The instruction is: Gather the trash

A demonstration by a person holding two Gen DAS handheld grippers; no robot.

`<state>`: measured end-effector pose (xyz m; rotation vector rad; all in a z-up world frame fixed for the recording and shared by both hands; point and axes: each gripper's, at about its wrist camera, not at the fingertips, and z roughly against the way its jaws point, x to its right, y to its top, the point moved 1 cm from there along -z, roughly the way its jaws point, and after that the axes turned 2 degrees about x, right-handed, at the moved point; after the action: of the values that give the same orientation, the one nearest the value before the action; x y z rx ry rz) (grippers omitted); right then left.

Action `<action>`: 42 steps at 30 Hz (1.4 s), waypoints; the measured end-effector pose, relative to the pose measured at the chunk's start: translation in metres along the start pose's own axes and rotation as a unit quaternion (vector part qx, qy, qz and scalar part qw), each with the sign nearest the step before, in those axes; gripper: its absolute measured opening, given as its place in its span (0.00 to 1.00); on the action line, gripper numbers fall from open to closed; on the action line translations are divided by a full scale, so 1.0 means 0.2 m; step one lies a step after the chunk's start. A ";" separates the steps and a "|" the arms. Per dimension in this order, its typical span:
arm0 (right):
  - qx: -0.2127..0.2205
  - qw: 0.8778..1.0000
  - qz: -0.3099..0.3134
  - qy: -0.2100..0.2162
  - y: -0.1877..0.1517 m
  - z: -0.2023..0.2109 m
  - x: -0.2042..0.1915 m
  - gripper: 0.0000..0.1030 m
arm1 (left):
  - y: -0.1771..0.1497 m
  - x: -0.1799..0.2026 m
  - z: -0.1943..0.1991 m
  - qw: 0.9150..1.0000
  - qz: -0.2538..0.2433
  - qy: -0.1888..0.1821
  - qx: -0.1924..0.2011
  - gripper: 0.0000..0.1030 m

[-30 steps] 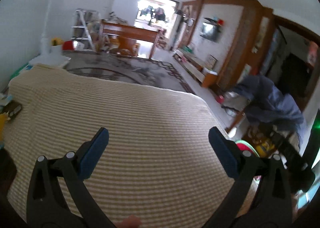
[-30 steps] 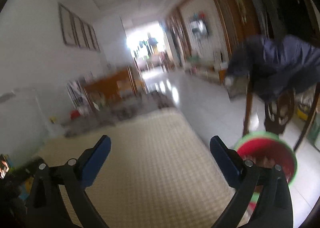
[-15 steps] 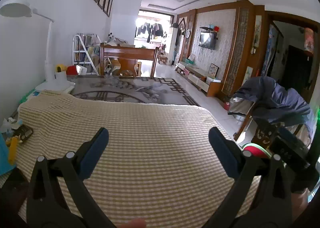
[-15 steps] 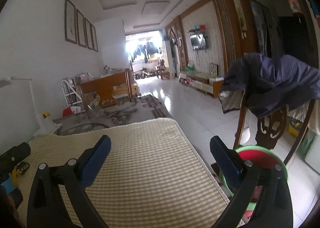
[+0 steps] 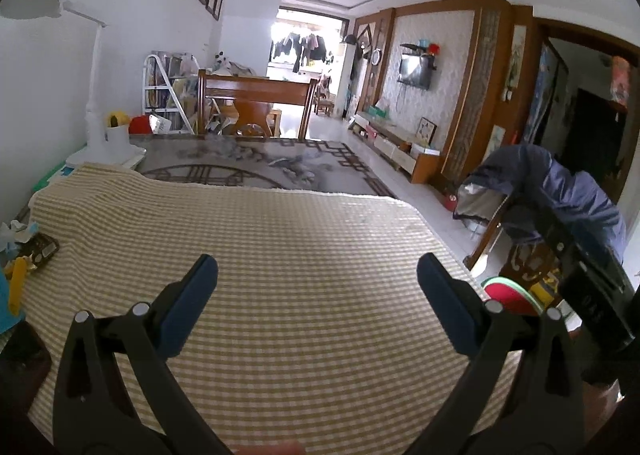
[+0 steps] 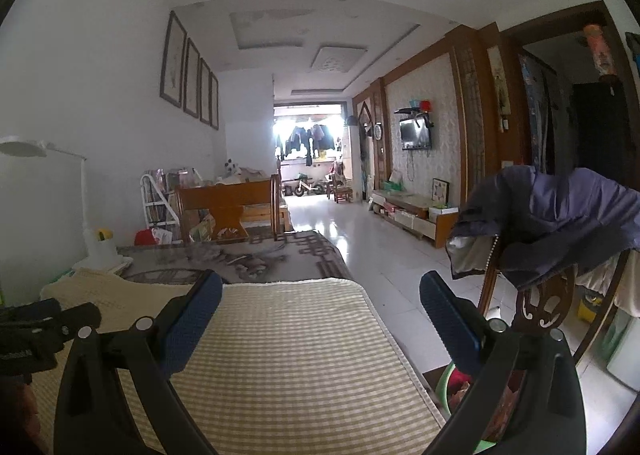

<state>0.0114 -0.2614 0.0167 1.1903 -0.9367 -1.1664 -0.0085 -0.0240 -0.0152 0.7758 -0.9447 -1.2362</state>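
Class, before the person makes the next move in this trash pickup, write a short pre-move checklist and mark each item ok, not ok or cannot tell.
1. Left gripper jaws open and holding nothing: ok.
2. Right gripper jaws open and holding nothing: ok.
3. Trash located: crumpled scraps lie at the left edge of the checked cloth: ok.
4. Trash between the jaws of either gripper: not ok.
5. Bin located: red bin with green rim beside the table on the right: ok.
6. Room left in the bin: cannot tell.

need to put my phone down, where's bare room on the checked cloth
The yellow checked cloth is bare across its middle and right side, up to the patterned grey tabletop. Its left edge is crowded: crumpled white paper, a dark wrapper.
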 end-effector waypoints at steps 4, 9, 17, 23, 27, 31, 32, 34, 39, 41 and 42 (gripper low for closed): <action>-0.007 1.000 -0.003 0.001 -0.01 -0.01 0.00 0.93 | -0.01 0.00 -0.02 1.000 0.002 -0.001 -0.013 0.95; -0.013 1.000 -0.007 -0.003 -0.02 -0.02 0.00 0.93 | -0.02 -0.02 -0.02 1.000 0.012 -0.003 -0.022 0.95; -0.021 1.000 -0.003 0.000 -0.03 -0.03 0.01 0.93 | -0.03 -0.02 -0.03 1.000 0.008 -0.003 -0.029 0.95; -0.028 1.000 -0.008 -0.002 -0.03 -0.05 0.03 0.93 | -0.04 0.00 -0.04 0.999 0.004 -0.002 -0.034 0.95; -0.030 1.000 -0.011 -0.002 -0.04 -0.05 0.03 0.93 | -0.04 0.00 -0.04 0.999 0.003 -0.001 -0.035 0.95; -0.030 0.999 -0.010 -0.002 -0.04 -0.05 0.03 0.93 | -0.04 0.00 -0.04 0.999 0.003 -0.002 -0.036 0.95; -0.030 0.999 -0.010 -0.002 -0.04 -0.05 0.03 0.93 | -0.04 0.00 -0.04 0.999 0.003 -0.001 -0.035 0.95; -0.031 0.999 -0.011 -0.002 -0.04 -0.05 0.03 0.93 | -0.04 0.00 -0.04 0.999 0.003 -0.001 -0.036 0.95; -0.038 0.999 -0.014 -0.003 -0.06 -0.06 0.04 0.93 | -0.04 0.00 -0.04 0.999 0.003 -0.002 -0.037 0.95; -0.039 0.999 -0.015 -0.003 -0.06 -0.07 0.04 0.93 | -0.05 0.00 -0.04 0.999 0.003 -0.005 -0.041 0.95; -0.040 0.999 -0.016 -0.003 -0.06 -0.07 0.04 0.93 | -0.05 0.00 -0.05 0.999 0.003 -0.010 -0.045 0.95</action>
<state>0.0240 -0.2662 0.0020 1.1418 -0.8703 -1.2214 -0.0049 -0.0258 -0.0287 0.6899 -0.9002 -1.2737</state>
